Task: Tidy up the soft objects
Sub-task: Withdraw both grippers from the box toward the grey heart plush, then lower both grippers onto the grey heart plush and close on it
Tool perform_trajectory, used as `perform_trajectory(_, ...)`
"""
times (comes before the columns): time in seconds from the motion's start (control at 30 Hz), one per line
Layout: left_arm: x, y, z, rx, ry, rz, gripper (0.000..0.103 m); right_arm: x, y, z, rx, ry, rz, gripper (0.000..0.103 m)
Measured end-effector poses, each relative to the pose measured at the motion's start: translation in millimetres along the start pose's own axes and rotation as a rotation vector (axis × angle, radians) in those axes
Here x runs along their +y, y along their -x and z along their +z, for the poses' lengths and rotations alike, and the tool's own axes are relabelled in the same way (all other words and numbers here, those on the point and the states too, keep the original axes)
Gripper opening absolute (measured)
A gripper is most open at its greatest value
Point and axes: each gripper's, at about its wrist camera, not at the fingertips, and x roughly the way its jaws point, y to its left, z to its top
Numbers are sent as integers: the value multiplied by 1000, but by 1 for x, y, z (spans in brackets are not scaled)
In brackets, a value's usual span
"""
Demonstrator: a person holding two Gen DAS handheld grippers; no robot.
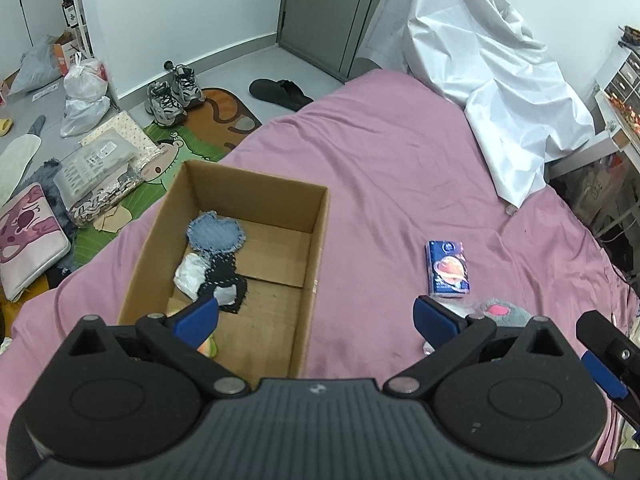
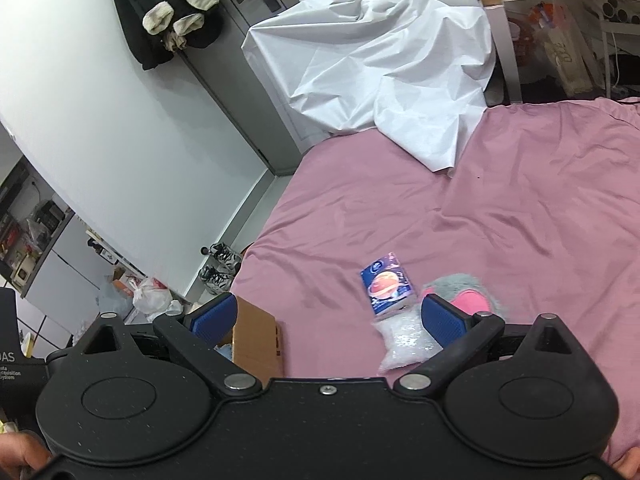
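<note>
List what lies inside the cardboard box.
Inside the brown cardboard box: a blue denim patch, black stitched fabric, crumpled white plastic. The left claw hides the near corner.

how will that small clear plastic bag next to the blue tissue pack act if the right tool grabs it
The small clear crinkly plastic bag looks limp, so it would probably sag and fold rather than hold shape. Its glossy film may slip between the pads. It seems light and lies flat on the pink bedsheet, so rolling is unlikely.

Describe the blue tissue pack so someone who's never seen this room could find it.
Start at the pink bedspread and look right of the open cardboard box. The tissue pack lies flat beside a grey-and-pink plush and a clear plastic bag. It alone is dark blue, printed with an orange planet.
</note>
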Motion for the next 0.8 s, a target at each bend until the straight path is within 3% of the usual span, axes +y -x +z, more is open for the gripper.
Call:
perform_trajectory(0.5,-37,0,-11,8,-3,5,103,-36,12,8,-3,-15,6,99)
perform_trajectory(0.8,-63,-7,-21,2,-56,-16,102,-74,9,-2,-8,-126,11,98)
